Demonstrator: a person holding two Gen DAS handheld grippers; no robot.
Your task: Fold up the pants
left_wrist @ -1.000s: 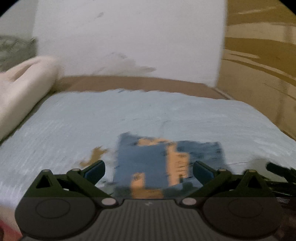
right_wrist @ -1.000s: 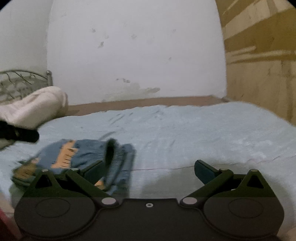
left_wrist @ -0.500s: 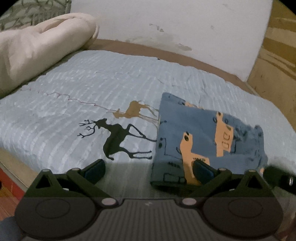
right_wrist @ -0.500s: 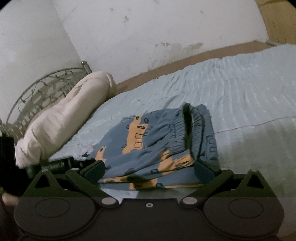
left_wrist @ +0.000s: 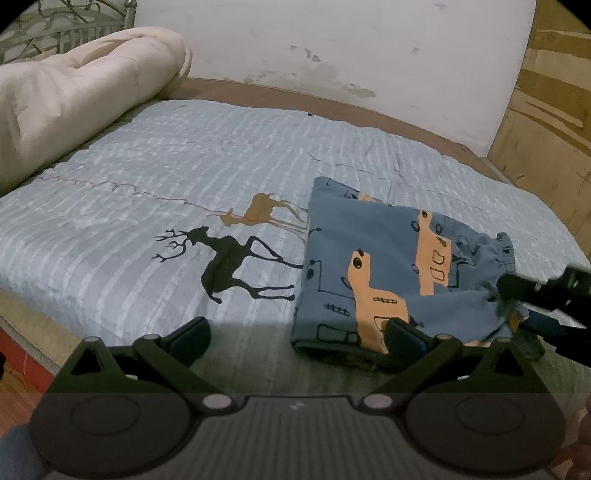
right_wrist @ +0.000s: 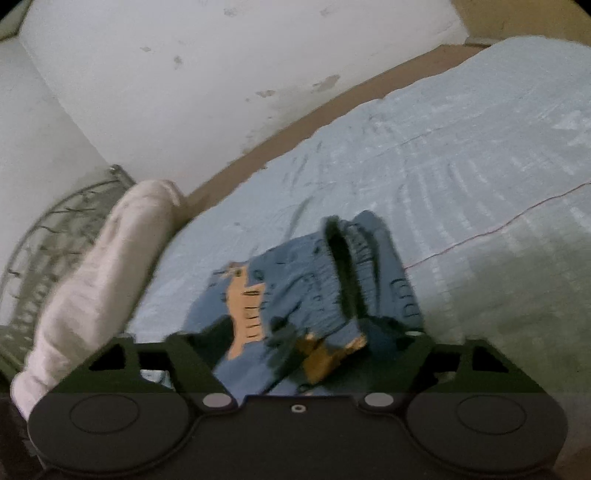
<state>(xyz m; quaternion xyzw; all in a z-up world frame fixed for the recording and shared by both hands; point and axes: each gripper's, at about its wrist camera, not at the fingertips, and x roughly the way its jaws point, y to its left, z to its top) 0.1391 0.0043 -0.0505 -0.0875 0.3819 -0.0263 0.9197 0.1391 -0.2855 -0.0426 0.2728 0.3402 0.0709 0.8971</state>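
The folded blue pants (left_wrist: pixel 391 273) with orange animal prints lie on the light blue bedspread (left_wrist: pixel 184 177), near its front edge. My left gripper (left_wrist: pixel 295 336) is open and empty; its right finger sits at the pants' front edge. My right gripper (right_wrist: pixel 295 332) is open, with its fingers on either side of the waistband end of the pants (right_wrist: pixel 314 288); the view is blurred. The right gripper also shows in the left wrist view (left_wrist: pixel 543 291), touching the right end of the pants.
A rolled cream blanket (left_wrist: pixel 74 88) lies at the left by a metal bed frame (left_wrist: pixel 66 22). A white wall (left_wrist: pixel 332 44) stands behind the bed and wooden panels (left_wrist: pixel 554 110) at the right. Deer prints (left_wrist: pixel 221 266) mark the bedspread.
Both grippers have dropped toward the pants. The right gripper has closed in around the waistband end. The left gripper has shifted left, so the pants sit to its right.
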